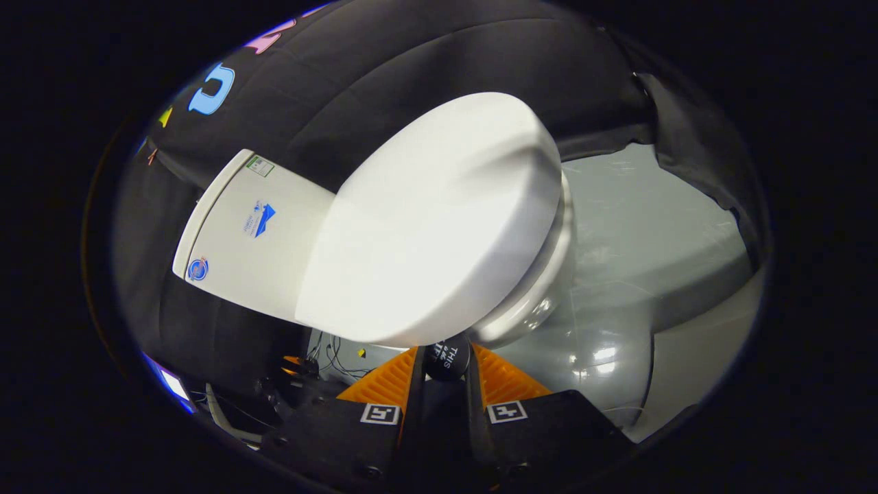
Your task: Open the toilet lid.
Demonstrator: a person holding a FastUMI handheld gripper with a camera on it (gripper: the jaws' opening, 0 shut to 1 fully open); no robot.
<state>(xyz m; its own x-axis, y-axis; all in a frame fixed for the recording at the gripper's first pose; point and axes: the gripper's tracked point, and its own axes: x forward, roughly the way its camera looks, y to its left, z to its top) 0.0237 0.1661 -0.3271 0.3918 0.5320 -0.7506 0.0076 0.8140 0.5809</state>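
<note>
The white toilet lid lies over the bowl and looks slightly lifted off it on the side nearest me. The white tank stands behind it against the black cloth. My gripper is right at the lid's near rim, with its fingertips touching or just under that edge. The two fingers stand a narrow gap apart, one on each side along the rim, and they do not pinch the lid. A small black round thing shows in the gap between them; I cannot tell what it is.
A glossy grey floor stretches past the bowl, away from the tank. Loose cables and small devices lie on the floor below the tank. Black cloth closes the booth behind the toilet.
</note>
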